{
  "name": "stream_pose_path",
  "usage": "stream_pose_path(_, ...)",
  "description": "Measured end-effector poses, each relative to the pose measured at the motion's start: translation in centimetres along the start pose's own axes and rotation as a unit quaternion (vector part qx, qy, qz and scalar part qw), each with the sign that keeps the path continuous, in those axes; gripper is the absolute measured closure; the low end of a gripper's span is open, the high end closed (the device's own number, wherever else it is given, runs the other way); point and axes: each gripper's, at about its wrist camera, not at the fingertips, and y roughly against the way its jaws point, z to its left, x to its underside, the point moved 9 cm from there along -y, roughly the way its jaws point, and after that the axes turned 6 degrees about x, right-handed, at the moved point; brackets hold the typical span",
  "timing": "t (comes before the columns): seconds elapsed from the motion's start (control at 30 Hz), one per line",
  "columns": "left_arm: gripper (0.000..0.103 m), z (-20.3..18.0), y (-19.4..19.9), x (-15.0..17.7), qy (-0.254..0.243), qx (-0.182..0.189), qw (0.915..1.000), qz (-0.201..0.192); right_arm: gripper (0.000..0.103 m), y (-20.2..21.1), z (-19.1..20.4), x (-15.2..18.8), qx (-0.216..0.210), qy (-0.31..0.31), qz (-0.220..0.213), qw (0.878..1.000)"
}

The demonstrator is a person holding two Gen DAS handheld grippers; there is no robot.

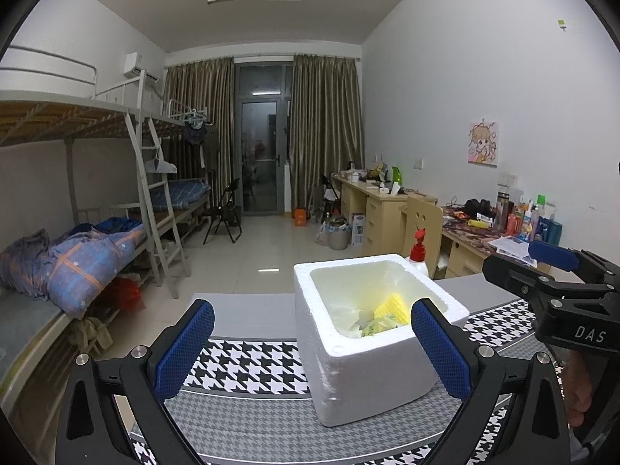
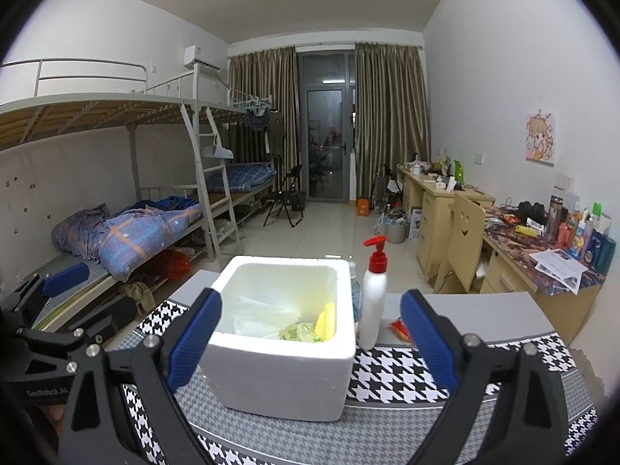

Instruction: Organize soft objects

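On the mat (image 2: 391, 379), the box (image 2: 286, 368) holds soft items (image 2: 310, 329). Both grippers, left (image 1: 312, 345) and right (image 2: 310, 341), are spread and empty. Judged step: seeking; a red packet (image 2: 399, 327) lies at 3 o'clock of the bottle (image 2: 374, 302).

A grey worktop (image 2: 484, 310) carries a houndstooth cloth (image 2: 391, 379). On the cloth stands a white foam box (image 2: 283, 372); just beside it stand a red-capped pump bottle (image 2: 372, 298) and a red packet (image 2: 401, 328).
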Motion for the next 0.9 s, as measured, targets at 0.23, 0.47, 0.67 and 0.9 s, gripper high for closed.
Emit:
stream_pose_path(0.23,0.001,-0.7,1.2,-0.2,-0.003,0.005,0.9999,-0.009,0.007,1.8,-0.3,-0.1,0.006,0.000,-0.013,1.000)
stream_pose_path(0.47,0.001,-1.6,2.3,-0.1,-0.011,0.012,0.9997,-0.016,0.007,3.6,-0.6,0.2,0.010,-0.002,-0.027,1.000)
stream_pose_path(0.67,0.001,-2.2,3.7,0.2,-0.018,0.020,0.9993,-0.026,0.006,4.9,-1.0,0.4,0.017,-0.006,-0.037,0.999)
stream_pose_path(0.9,0.001,-3.0,4.9,0.7,-0.022,0.023,0.9989,-0.036,0.001,6.2,-1.0,1.2,0.020,0.001,-0.050,0.999)
